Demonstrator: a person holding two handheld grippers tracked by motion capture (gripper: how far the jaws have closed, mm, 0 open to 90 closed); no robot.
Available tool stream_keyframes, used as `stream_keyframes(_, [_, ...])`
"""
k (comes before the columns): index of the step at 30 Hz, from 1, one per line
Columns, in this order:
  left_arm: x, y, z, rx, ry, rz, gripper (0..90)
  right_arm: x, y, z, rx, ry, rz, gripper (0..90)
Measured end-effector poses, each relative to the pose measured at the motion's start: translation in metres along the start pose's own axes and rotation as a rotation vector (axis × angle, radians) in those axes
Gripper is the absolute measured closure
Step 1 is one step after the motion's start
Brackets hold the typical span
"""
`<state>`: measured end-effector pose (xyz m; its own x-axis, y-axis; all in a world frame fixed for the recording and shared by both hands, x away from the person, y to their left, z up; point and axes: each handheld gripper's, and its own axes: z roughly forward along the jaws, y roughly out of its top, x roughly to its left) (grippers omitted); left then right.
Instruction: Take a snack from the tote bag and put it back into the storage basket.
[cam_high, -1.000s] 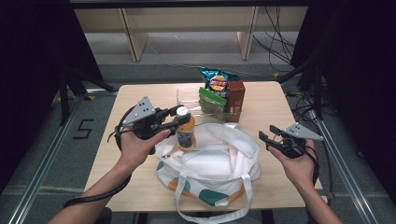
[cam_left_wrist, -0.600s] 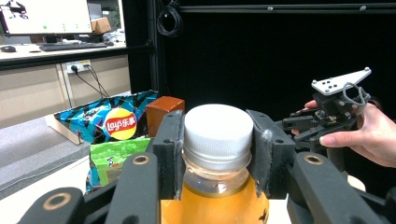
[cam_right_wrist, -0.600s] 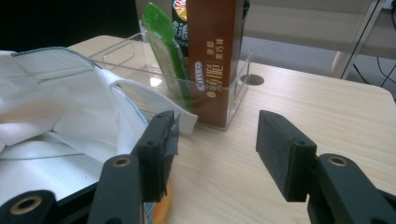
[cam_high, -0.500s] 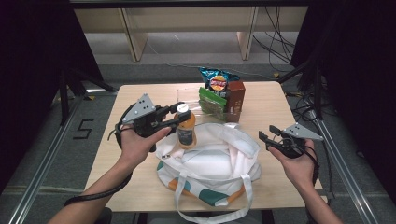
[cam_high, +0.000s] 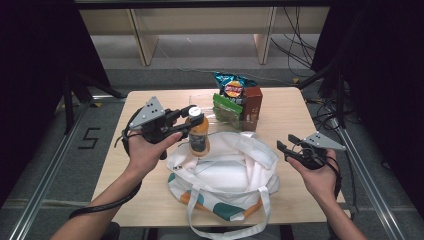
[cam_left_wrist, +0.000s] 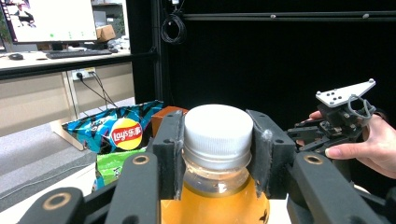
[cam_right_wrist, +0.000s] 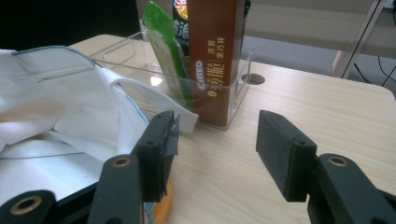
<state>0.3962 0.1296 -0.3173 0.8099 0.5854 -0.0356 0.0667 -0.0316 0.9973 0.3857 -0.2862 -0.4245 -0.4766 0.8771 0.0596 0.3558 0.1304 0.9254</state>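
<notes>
At the left of the white tote bag (cam_high: 225, 172), which lies on the light wooden table (cam_high: 285, 107), the left hand-held gripper (cam_high: 192, 119) grips an orange drink bottle (cam_high: 198, 137) by the neck, its two black pads pressed against either side just under the white cap (cam_left_wrist: 218, 128). The bottle stands upright over the bag's left rim, its lower part close against the white fabric; whether it rests on the bag cannot be told. Behind the bag, toward the far edge of the table, a clear plastic bin (cam_right_wrist: 140, 63) holds a blue chip packet (cam_high: 231, 86), a green snack packet (cam_high: 226, 111) and a brown carton (cam_high: 252, 101), all standing on end. The bin's near wall sits just beside the bag's folded white edge. To the right of the bag, the right hand-held gripper (cam_high: 289, 148) is held in a hand (cam_high: 315, 175) above the table's right side, apart from the fabric, its jaws spread wide with nothing between them. In the right gripper view those open jaws point toward the brown carton and the bin's corner, with bare tabletop showing between them.
</notes>
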Motion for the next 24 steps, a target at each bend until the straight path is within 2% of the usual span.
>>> stream_keyframes(6, [0.001, 0.002, 0.001, -0.004, 0.003, 0.005, 58.5, 0.0, 0.0, 0.001, -0.005, 0.011, 0.001, 47.9])
stream_keyframes(10, [0.002, 0.004, 0.002, -0.003, 0.005, 0.006, 58.5, -0.001, -0.001, 0.001, -0.01, -0.005, -0.018, 47.9])
stream_keyframes(14, [0.001, 0.007, 0.003, -0.009, 0.004, 0.011, 58.5, 0.0, -0.001, 0.001, -0.011, -0.004, -0.008, 47.9])
stream_keyframes(15, [0.002, 0.009, 0.003, -0.01, 0.004, 0.014, 58.5, -0.002, -0.001, 0.002, -0.026, -0.01, -0.023, 47.9])
stream_keyframes(24, [0.002, 0.015, 0.004, -0.017, 0.005, 0.019, 58.5, -0.002, -0.001, 0.002, -0.021, -0.007, -0.012, 47.9])
